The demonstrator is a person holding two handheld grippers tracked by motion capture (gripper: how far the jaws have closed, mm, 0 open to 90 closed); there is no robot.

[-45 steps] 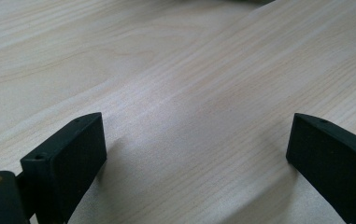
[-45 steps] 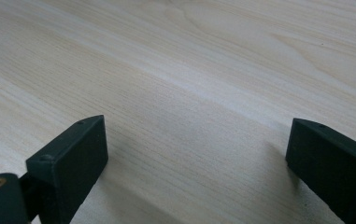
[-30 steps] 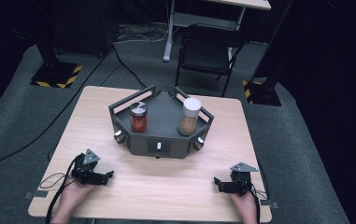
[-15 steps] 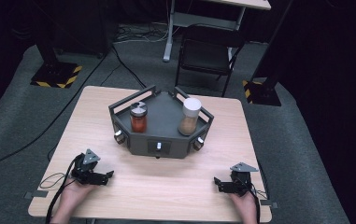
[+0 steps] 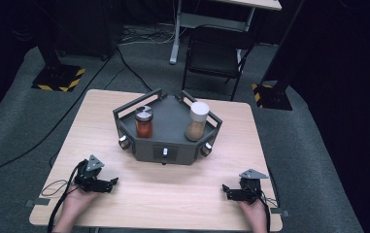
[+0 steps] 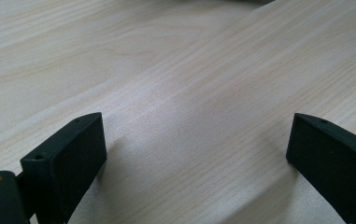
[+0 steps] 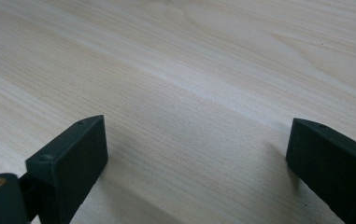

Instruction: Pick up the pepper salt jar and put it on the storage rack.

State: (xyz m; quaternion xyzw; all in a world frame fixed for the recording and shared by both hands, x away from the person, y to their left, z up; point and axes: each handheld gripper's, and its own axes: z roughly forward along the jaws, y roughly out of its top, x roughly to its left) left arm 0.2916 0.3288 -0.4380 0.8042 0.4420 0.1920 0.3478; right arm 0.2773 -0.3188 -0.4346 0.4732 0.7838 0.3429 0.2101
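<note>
While both grippers rest low at the near edge of the wooden worktop [image 5: 173,194], the dark grey tray [image 5: 168,145] stands at its middle, well apart from either of them. On the tray's left side stands a jar with reddish contents and a grey lid [image 5: 143,122]; on its right side stands a taller jar with tan contents and a white lid [image 5: 197,121]. Both jars are upright and apart from each other. Small knobs stick out along the tray's front wall.

The left gripper [image 5: 112,183] lies by the near left corner, a hand [image 5: 73,206] behind it, its fingers [image 6: 68,158] spread wide with bare wood between them. The right gripper [image 5: 225,191] lies by the near right corner, its fingers [image 7: 73,158] likewise wide apart and holding nothing. Open worktop lies between each gripper and the tray, with nothing in the way.

Beyond the worktop a black folding chair [image 5: 216,53] stands on the grey floor, and a black cable [image 5: 51,126] runs across the floor at the left.

Compared with a second ago, nothing has shifted: grippers, jars and tray sit just where they were.
</note>
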